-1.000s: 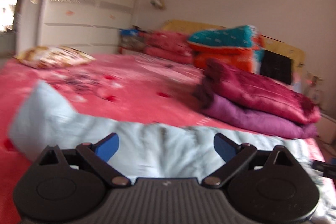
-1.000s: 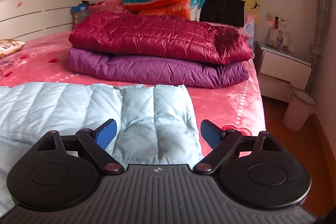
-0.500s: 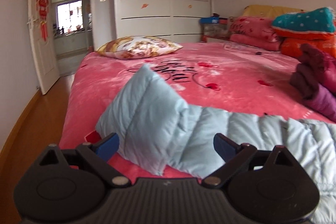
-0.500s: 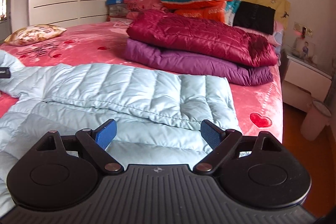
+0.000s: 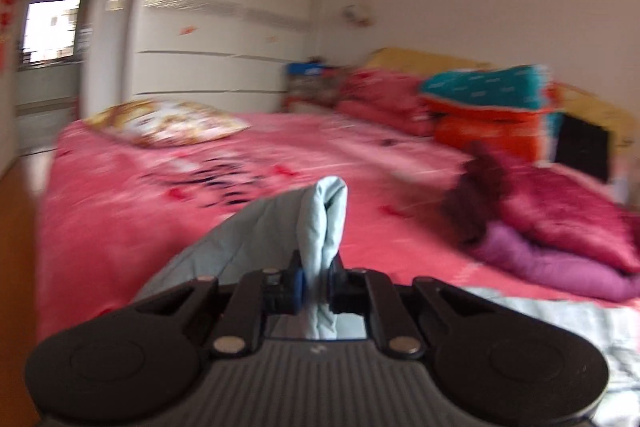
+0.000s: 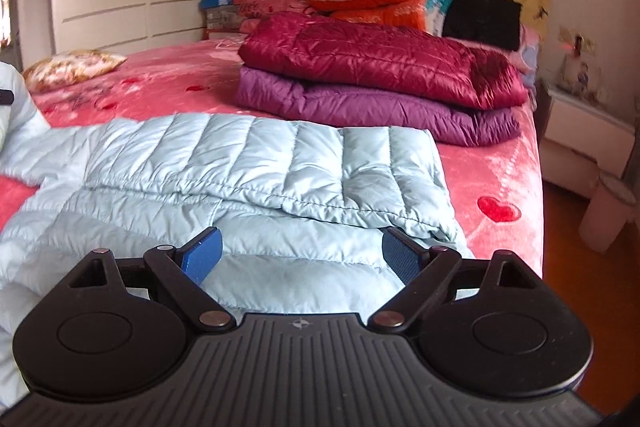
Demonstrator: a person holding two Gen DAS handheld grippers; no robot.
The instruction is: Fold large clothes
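A pale blue quilted down jacket (image 6: 260, 155) lies spread on the pink bed (image 6: 500, 167), with one side folded over its body. My left gripper (image 5: 318, 281) is closing its jaws, and the blue pads pinch a bunched fold of the jacket's sleeve (image 5: 324, 223), which stands up above the bedcover. The left wrist view is blurred by motion. My right gripper (image 6: 300, 253) hovers open over the near part of the jacket, close to its right hem, with nothing between its fingers.
A folded maroon jacket (image 6: 380, 55) lies on a folded purple one (image 6: 360, 107) behind the blue jacket. Bedding is piled at the headboard, and a patterned pillow (image 6: 72, 69) sits far left. A nightstand (image 6: 580, 123) and a bin (image 6: 608, 211) stand right of the bed.
The left gripper went from wide open to pinched on the sleeve end and lifted it off the bed. The right gripper shifted along the jacket and stayed open.
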